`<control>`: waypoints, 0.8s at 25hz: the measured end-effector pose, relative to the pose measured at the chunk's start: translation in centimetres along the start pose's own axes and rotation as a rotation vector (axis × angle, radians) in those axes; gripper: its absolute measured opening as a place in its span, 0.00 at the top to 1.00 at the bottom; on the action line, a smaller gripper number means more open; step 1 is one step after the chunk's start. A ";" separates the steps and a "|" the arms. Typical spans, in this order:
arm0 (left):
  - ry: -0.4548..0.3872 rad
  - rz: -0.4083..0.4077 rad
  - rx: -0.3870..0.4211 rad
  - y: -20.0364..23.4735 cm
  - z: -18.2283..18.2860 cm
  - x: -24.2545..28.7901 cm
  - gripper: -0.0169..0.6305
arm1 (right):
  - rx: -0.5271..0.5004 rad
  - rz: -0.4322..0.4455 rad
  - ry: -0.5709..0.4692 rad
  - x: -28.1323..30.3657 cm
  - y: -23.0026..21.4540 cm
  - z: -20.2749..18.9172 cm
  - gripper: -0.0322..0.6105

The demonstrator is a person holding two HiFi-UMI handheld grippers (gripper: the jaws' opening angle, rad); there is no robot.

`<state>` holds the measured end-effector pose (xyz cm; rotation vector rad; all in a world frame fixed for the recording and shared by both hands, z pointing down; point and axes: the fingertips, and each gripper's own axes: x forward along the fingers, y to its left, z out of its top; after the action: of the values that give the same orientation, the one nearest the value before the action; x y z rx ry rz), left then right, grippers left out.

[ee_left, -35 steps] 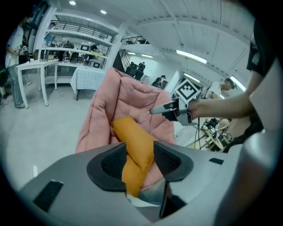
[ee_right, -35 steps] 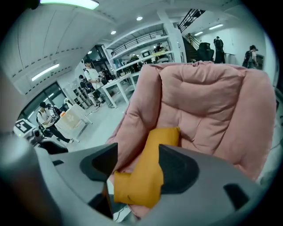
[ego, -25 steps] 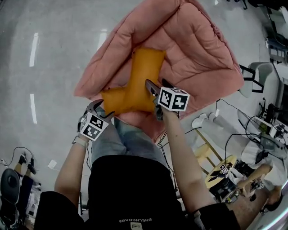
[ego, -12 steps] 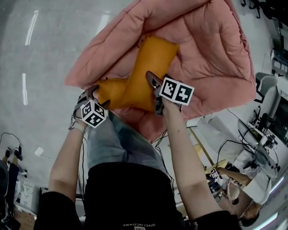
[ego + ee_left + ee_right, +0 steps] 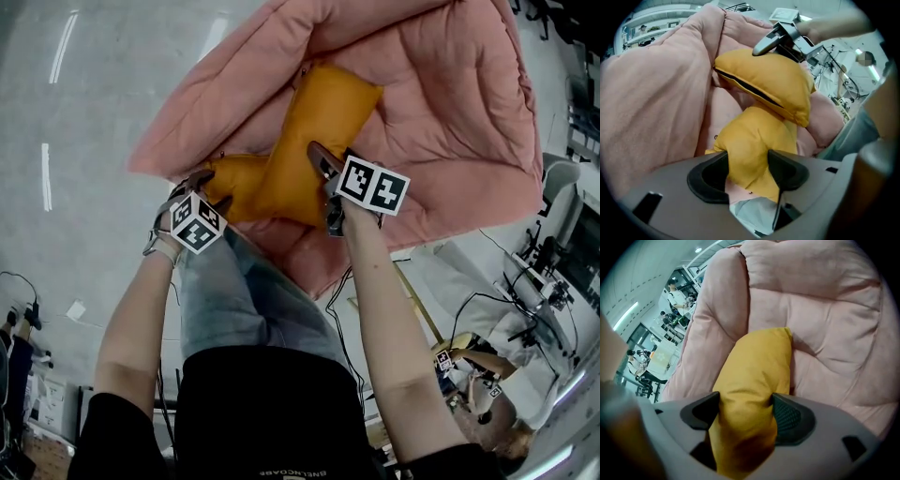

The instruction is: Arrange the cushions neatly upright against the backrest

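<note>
Two orange cushions lie on a pink padded seat [image 5: 441, 103]. My left gripper [image 5: 202, 185] pinches a corner of the nearer cushion [image 5: 239, 183], which bulges between its pads [image 5: 787, 171]; the jaws are closing. My right gripper [image 5: 330, 161] squeezes the lower end of the farther cushion [image 5: 323, 112], jaws closing too. In the right gripper view that cushion [image 5: 754, 366] leans up toward the pink backrest [image 5: 825, 333] from between my right gripper's [image 5: 745, 411] pads. The left gripper [image 5: 747, 171] view shows both cushions touching, the nearer one [image 5: 754, 140] below the farther one [image 5: 773, 84].
Grey floor [image 5: 94, 94] surrounds the seat on the left. Cables and lab equipment [image 5: 525, 281] crowd the right side, with a yellow wooden frame [image 5: 412, 295] near the seat's front corner. My own legs in jeans [image 5: 234, 300] stand against the seat's front edge.
Both grippers and the two cushions have shifted slightly forward, deeper over the pink seat. The farther cushion now reaches higher toward the backrest.
</note>
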<state>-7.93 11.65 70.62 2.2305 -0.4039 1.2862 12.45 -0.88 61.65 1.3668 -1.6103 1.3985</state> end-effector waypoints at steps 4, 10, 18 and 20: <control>-0.005 -0.054 -0.033 -1.4 -0.5 -0.4 0.68 | -0.029 -0.002 0.005 -0.3 0.3 -0.7 0.48; -0.021 -0.170 -0.057 -3.5 -0.8 -2.1 0.78 | -0.064 0.010 -0.035 -1.7 0.6 -0.6 0.58; -0.005 -0.163 -0.094 -3.8 -5.1 -7.8 0.81 | -0.281 0.030 -0.013 -4.3 3.2 -1.4 0.60; 0.000 -0.143 -0.114 -3.1 -5.9 -9.1 0.81 | -0.367 0.027 0.018 -4.8 2.2 -1.4 0.60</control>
<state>-15.07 17.56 64.25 2.1241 -0.3042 1.1596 11.51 1.71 56.89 1.1161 -1.7737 1.0582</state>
